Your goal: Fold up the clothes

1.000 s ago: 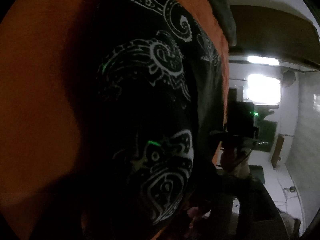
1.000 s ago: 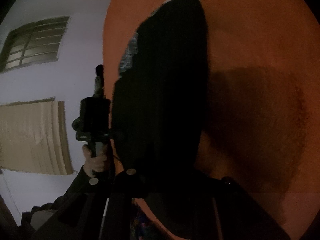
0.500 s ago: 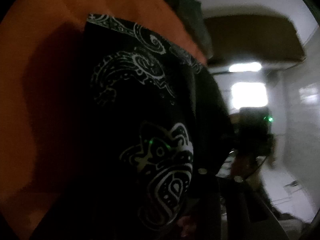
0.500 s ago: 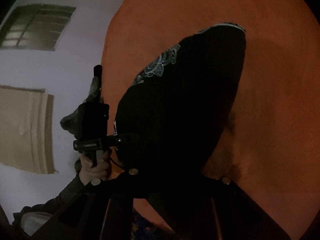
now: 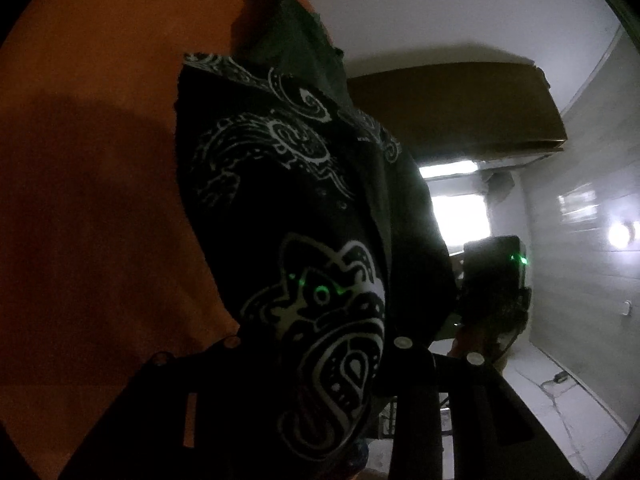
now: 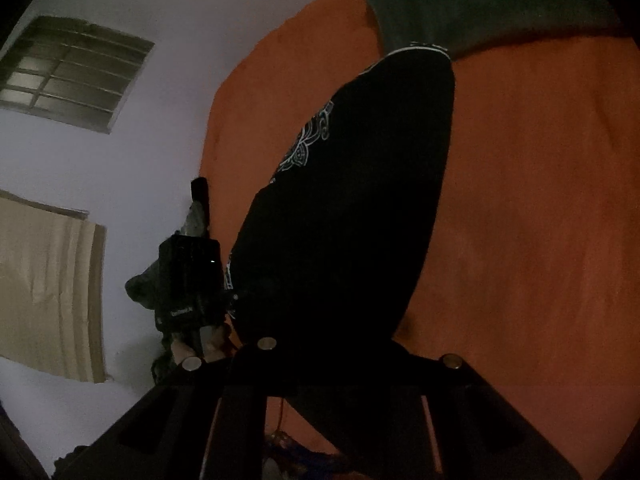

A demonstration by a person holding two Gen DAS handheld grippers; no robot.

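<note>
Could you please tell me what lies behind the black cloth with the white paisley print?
Behind the black paisley-printed cloth lies the orange fabric surface, with a dark green folded garment at its far end. Whatever lies directly behind the cloth is covered.

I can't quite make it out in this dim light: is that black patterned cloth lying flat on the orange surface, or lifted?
Lifted: the black patterned cloth hangs from both grippers above the orange surface.

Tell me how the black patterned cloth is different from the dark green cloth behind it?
The black patterned cloth has white swirly prints; the dark green cloth looks plain. The patterned one hangs lifted in front of the camera; the green one lies on the orange surface. Both are dark fabric.
</note>
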